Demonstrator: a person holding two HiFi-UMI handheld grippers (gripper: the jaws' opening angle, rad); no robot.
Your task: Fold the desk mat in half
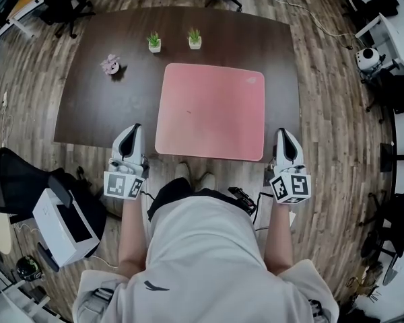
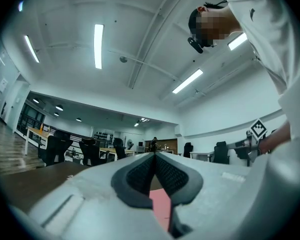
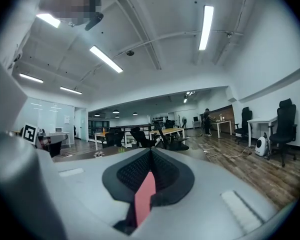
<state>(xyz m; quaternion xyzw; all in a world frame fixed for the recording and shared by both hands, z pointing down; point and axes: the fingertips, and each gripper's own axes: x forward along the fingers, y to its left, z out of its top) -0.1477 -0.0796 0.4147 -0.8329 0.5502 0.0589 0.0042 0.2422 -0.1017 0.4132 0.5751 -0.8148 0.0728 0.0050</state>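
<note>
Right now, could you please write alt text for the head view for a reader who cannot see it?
A pink desk mat lies flat and unfolded on a dark brown table, seen from above. The left gripper and right gripper are at the near edge, just outside the mat's near corners; two small potted plants stand beyond it.

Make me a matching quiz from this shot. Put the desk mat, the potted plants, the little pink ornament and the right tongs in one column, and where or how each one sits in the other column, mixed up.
Column one:
1. desk mat
2. potted plants
3. pink ornament
4. right tongs

Column two:
A. side by side near the far edge of the table
B. shut, just off the mat's near right corner
C. lying flat and unfolded
D. on bare wood, left of both the mat and the plants

Pairs: 1-C, 2-A, 3-D, 4-B
</note>
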